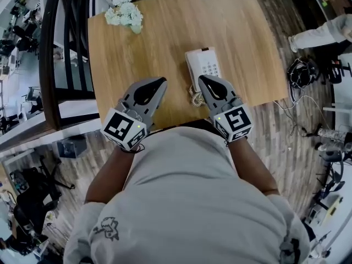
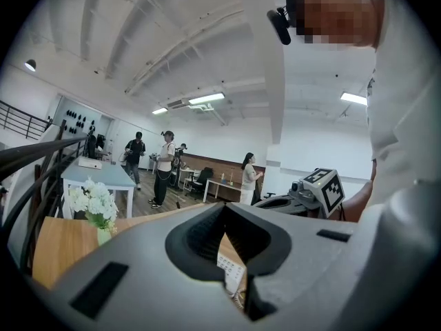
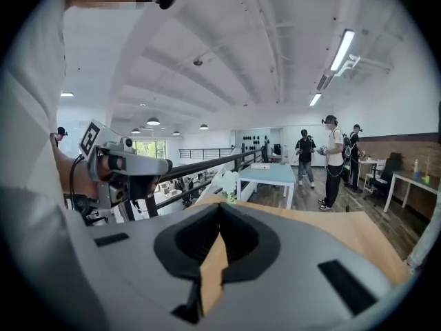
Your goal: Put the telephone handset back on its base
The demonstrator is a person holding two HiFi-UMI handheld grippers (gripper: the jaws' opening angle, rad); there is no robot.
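A white telephone (image 1: 202,64) with a keypad lies on the wooden table (image 1: 165,37), right of its middle. The handset (image 1: 193,70) seems to rest along the left side of the base, with a coiled cord (image 1: 195,98) at its near end. My right gripper (image 1: 201,77) hovers over the phone's near end, jaws closed with nothing between them. My left gripper (image 1: 164,80) is a little to the left of the phone above bare wood, jaws also closed and empty. In the left gripper view, the keypad (image 2: 231,271) shows through the gap below the joined tips.
A white flower bunch (image 1: 125,12) stands at the table's far left corner. A dark railing (image 1: 58,48) runs along the table's left side. Cables (image 1: 300,73) lie on the floor to the right. Several people (image 2: 165,167) stand far off in the room.
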